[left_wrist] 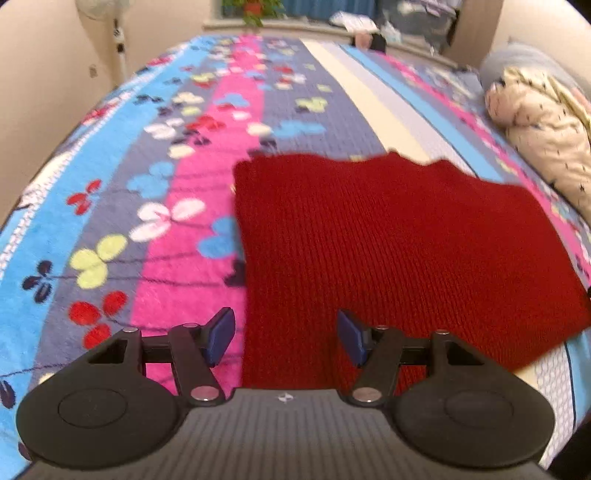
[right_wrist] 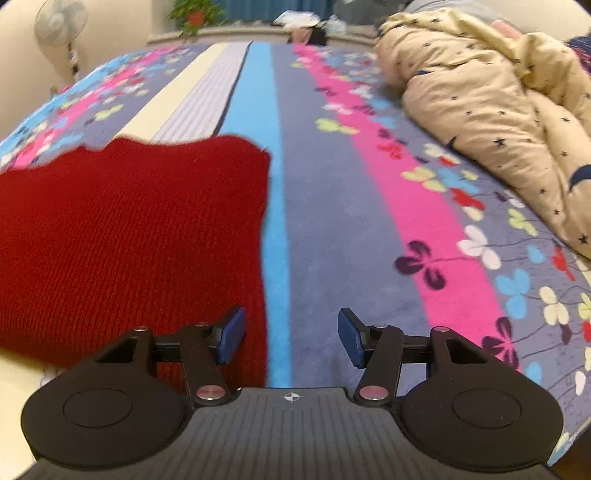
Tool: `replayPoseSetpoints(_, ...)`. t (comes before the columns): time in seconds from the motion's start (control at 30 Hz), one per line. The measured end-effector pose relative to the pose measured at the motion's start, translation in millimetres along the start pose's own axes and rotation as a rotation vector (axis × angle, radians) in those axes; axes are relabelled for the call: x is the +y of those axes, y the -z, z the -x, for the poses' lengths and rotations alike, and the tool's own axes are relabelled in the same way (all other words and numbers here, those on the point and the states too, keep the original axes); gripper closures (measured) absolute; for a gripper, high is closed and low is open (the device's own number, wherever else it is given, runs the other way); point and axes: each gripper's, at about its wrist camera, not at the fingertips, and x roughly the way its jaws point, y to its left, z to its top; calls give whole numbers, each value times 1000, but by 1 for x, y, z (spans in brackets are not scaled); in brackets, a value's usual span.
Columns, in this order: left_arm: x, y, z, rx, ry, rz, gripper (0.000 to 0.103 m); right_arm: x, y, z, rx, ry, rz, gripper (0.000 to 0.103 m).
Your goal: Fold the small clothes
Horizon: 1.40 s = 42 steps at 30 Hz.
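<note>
A dark red knitted garment lies flat on the striped, flower-patterned bedspread. My left gripper hovers open over the garment's near left edge; its blue pads are apart and nothing is pinched between them. In the right wrist view the same red knit fills the left side, its right edge running down beside a blue stripe. My right gripper stands open over that edge, the left pad above the knit and the right pad above the bedspread.
A cream quilt with dark stars is bunched along the right side of the bed, also seen as a cream quilt. A standing fan and a potted plant are beyond the far edge.
</note>
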Motion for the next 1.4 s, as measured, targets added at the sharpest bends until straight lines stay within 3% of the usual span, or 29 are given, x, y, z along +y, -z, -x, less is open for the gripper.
replayPoseSetpoints(0.27,-7,10,35,-112,8,-6,36,-22,-8,7,-45,-14,-156,46)
replayPoseSetpoints(0.43,-20,32,54,-112,37,7,36,-22,-10,11,-58,-35,-162,46)
replayPoseSetpoints(0.6,-16,56,54,-4,178,241,34,-25,-11,12,-46,-56,-180,46)
replayPoseSetpoints(0.73,-10,70,36,110,224,403,22,-25,-11,14,-45,-71,-178,46)
replayPoseSetpoints(0.9,13,77,2,221,227,608,21,-24,-11,17,-48,-81,-171,46)
replayPoseSetpoints(1.1,28,74,-14,171,225,776,17,-30,-10,17,-45,-79,-184,46)
replayPoseSetpoints(1.27,31,78,-17,70,190,930,17,-37,-11,15,-41,-81,-204,46)
replayPoseSetpoints(1.3,31,74,-17,54,176,948,20,-38,-11,15,-40,-81,-208,46)
replayPoseSetpoints(1.33,29,74,-15,38,153,954,32,-39,-11,15,-39,-82,-212,46)
replayPoseSetpoints(1.37,27,73,-14,29,122,946,45,-40,-11,15,-39,-82,-216,46)
replayPoseSetpoints(1.4,26,72,-13,22,88,931,66,-41,-11,15,-39,-83,-221,46)
